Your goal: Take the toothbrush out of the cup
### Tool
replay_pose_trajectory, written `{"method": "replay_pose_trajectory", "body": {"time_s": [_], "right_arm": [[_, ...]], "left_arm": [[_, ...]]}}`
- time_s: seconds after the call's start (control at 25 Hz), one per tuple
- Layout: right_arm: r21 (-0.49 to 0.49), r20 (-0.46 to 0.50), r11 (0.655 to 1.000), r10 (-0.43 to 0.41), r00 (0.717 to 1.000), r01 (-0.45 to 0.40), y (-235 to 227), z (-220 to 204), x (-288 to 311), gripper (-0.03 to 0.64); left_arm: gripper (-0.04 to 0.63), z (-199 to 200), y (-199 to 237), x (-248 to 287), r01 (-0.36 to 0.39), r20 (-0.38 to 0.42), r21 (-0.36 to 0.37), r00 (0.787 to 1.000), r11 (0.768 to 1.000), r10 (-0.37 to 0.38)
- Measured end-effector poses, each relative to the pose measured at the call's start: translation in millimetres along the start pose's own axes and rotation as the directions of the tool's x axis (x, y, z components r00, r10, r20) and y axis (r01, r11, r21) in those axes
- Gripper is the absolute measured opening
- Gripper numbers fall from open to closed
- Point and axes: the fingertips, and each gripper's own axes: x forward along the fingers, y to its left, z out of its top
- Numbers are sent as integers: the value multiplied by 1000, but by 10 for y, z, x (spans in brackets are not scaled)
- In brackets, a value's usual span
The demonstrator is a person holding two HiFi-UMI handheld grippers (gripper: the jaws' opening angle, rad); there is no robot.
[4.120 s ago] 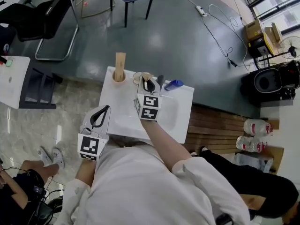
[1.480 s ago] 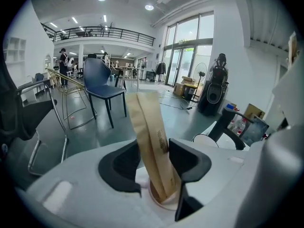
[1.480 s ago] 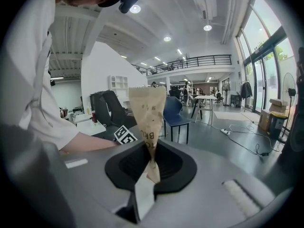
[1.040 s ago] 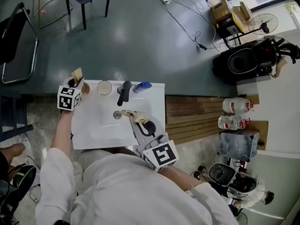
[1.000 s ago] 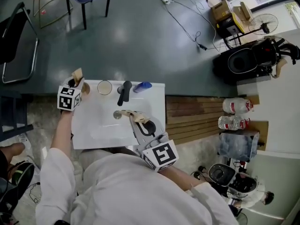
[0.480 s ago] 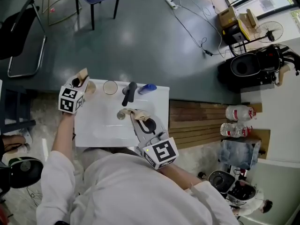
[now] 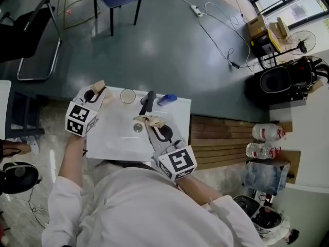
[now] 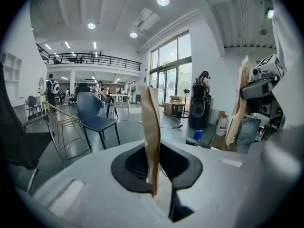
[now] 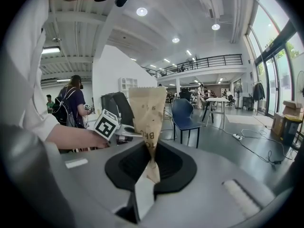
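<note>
The toothbrush (image 8: 151,137) is in a thin brown paper sleeve. It stands up straight between the jaws of the left gripper (image 8: 155,186), which are clenched on it low down. It is up over the far left corner of the white counter (image 7: 110,143). I cannot tell if its tip is clear of the cup, because the gripper hides what is under it.

I think it is very light and stiff inside. The paper is smooth, so it could slip or get crushed. A soft pinch on the flat sides, low down, looks best, with a pull straight up.

A glass cup (image 7: 127,95) stands just beside, then a black tap (image 7: 148,101). The right gripper (image 9: 148,172) waits near the drain (image 7: 138,128), its jaws clenched on another paper pack (image 9: 148,113).
</note>
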Motion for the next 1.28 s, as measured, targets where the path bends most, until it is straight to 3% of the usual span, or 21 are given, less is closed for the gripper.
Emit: {"method": "replay_pose_trajectory", "body": {"time_s": [0.68,1.28], "right_arm": [[-23,54,996,84,995,-83,201,190,-60,34],[-58,67,993,111,992,-108,275,243,-104,34]], "left_arm": [[38,694,-789,-835,53,96,98,993,994,-63],[38,905,-1299,-1268,80,107,180,989,980,-100]]}}
